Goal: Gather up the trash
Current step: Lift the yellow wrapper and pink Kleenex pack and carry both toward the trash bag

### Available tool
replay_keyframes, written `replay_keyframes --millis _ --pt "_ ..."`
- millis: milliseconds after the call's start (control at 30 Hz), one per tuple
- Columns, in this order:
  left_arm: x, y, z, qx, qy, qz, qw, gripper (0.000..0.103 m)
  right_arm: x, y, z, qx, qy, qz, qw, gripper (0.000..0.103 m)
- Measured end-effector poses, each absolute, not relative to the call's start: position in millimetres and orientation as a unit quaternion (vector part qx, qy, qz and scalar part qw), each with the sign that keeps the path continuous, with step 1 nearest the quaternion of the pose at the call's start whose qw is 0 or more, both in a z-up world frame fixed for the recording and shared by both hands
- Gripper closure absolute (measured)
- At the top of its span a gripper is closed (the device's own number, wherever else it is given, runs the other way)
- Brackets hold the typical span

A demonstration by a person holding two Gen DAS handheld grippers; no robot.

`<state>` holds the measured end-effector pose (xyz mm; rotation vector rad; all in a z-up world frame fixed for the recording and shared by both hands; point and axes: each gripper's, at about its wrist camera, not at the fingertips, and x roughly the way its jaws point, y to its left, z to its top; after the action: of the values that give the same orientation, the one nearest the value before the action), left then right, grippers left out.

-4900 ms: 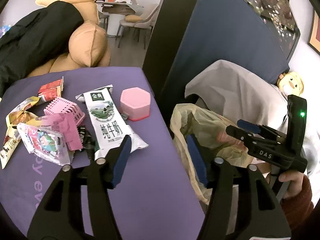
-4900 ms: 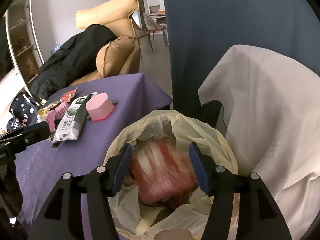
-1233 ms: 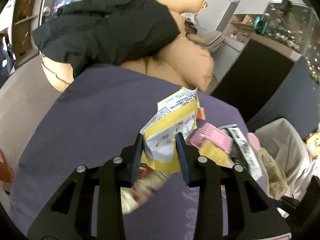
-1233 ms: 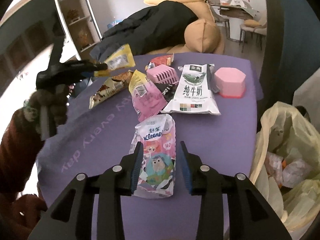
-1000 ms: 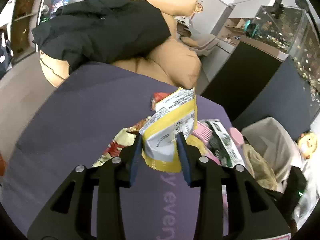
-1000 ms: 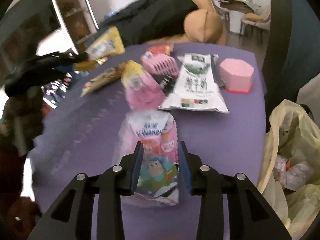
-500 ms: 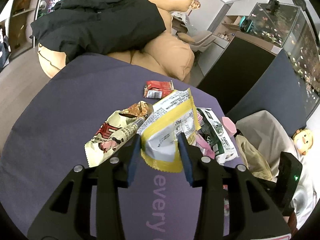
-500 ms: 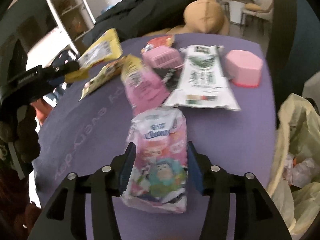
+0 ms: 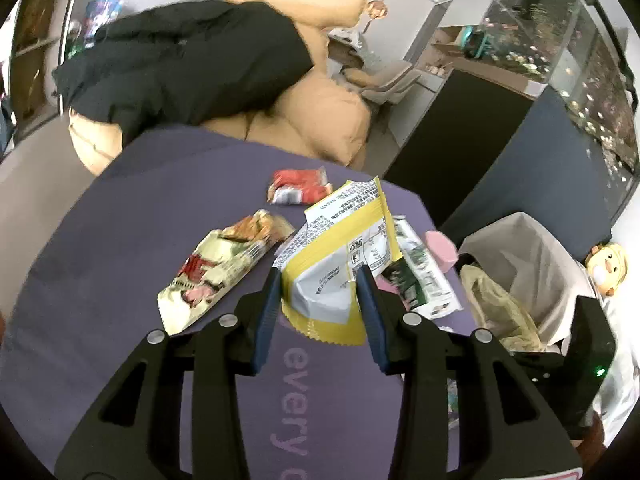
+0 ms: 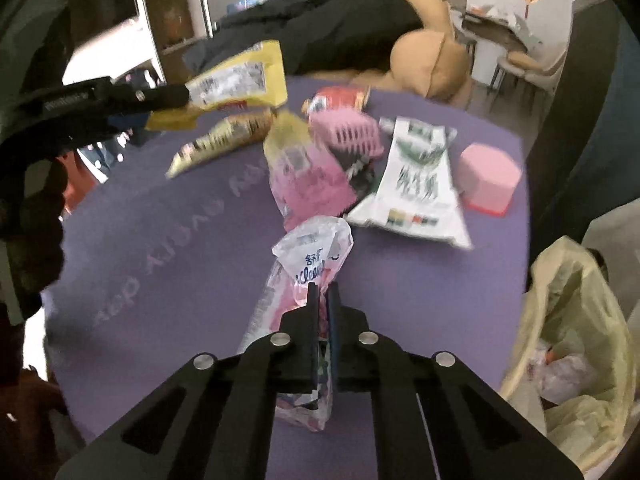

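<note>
Since the frame half a second before, the right gripper (image 10: 323, 300) had snapped from a wide spread to pinching the tissue pack (image 10: 298, 304), whose crinkly plastic now bunched up between the pads and stood partly off the purple tablecloth (image 10: 180, 248). The pack's lower end was hidden behind the jaws, and motion blur smeared most of its print. The left gripper (image 9: 320, 292) was clamped on one yellow-and-white wrapper (image 9: 340, 248), held above the cloth; its serrated bottom edge showed below the pads.

Six more pieces lay on the cloth: a long cream-and-red snack wrapper (image 9: 224, 268), a small red packet (image 9: 298, 186), a pink foil packet (image 10: 304, 176), a pink slotted basket (image 10: 346, 136), a flat white-and-green milk pouch (image 10: 418, 184) and a pink hexagonal box (image 10: 488, 178). Something black beneath the basket was too blurred to identify.

One thin yellowish trash bag (image 10: 568, 340) gaped at the table's right edge, cut off by the frame, with crumpled pale scraps inside.
</note>
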<state>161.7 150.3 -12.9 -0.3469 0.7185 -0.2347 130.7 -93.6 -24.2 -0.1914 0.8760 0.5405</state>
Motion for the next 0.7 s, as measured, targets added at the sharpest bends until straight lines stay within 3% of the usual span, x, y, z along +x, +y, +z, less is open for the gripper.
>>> replay_keyframes --millis 267,700 --pt "142 114 38 -0.128 0.301 -0.134 0.936 0.066 116 -142 48 -0.073 0.335 0.221 0.913 0.097" --pt "145 24 81 -0.067 0.278 -0.212 0.934 0.066 108 -253 97 -0.033 0.264 0.105 0.958 0.097"
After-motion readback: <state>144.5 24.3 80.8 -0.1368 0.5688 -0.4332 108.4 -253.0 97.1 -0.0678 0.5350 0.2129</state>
